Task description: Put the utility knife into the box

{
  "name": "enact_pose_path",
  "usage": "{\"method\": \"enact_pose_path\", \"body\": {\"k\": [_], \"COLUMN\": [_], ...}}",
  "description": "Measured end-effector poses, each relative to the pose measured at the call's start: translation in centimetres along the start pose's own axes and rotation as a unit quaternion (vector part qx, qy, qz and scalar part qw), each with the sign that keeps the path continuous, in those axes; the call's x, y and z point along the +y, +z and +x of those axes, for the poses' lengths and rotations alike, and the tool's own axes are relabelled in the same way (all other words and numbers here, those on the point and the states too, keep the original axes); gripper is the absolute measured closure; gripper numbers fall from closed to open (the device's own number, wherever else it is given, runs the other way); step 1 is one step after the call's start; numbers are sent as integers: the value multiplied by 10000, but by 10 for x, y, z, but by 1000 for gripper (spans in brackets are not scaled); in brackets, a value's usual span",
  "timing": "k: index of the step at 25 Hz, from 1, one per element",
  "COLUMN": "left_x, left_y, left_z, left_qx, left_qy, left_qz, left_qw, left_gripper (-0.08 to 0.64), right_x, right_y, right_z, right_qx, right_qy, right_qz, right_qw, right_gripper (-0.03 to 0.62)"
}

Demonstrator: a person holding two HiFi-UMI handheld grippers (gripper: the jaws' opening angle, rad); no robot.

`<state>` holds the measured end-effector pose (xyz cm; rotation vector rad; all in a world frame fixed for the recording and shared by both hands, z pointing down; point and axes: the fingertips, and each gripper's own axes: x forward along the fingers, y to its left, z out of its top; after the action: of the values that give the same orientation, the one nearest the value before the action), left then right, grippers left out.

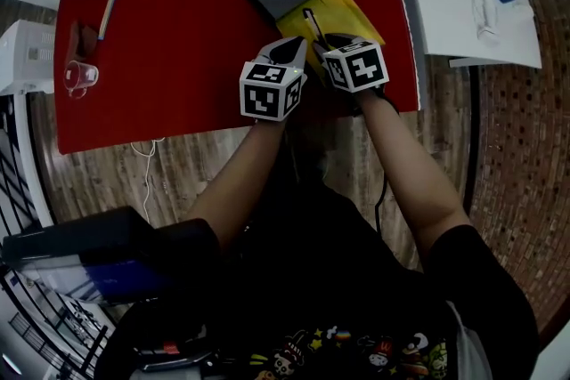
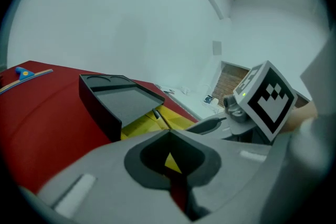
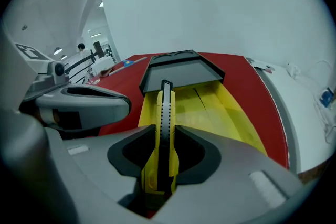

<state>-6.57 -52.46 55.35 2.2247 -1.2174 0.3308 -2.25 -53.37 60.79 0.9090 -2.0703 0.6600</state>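
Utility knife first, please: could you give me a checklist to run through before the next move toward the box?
1. Utility knife clamped in the right gripper: ok.
2. Knife points along the yellow box: ok.
3. Left gripper shut, holding nothing, to the side of the knife: ok.
4. Blade pulled back into the handle: cannot tell.
5. Black tray at the box's far end leaves room for the knife: cannot tell.
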Motion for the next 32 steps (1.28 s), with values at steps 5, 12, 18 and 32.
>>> {"method": "enact_pose_path", "body": {"k": [5, 12, 18, 32], "left_x": [4, 11, 19, 18], "left_y": [-7, -9, -13, -7], "left_z": [-1, -3, -8, -15], "left_qx": [40, 36, 15, -29], "left_qy": [25, 79, 104, 103], "left_qz": [-40, -82, -163, -182], "left_qw": [10000, 9999, 9998, 9998], "left_gripper": [560, 560, 560, 560], "right_x": [2, -1, 4, 5], "right_y": [-4, -11, -14, -17], "right_z": [14, 29, 39, 40], "right_qx": [483, 931, 1207, 1379], "right_qy": [-49, -162, -257, -351], "right_qz": [-222, -527, -838, -987], "right_qw": [9986, 9941, 9888, 9849], "right_gripper": [451, 451, 451, 446]}}
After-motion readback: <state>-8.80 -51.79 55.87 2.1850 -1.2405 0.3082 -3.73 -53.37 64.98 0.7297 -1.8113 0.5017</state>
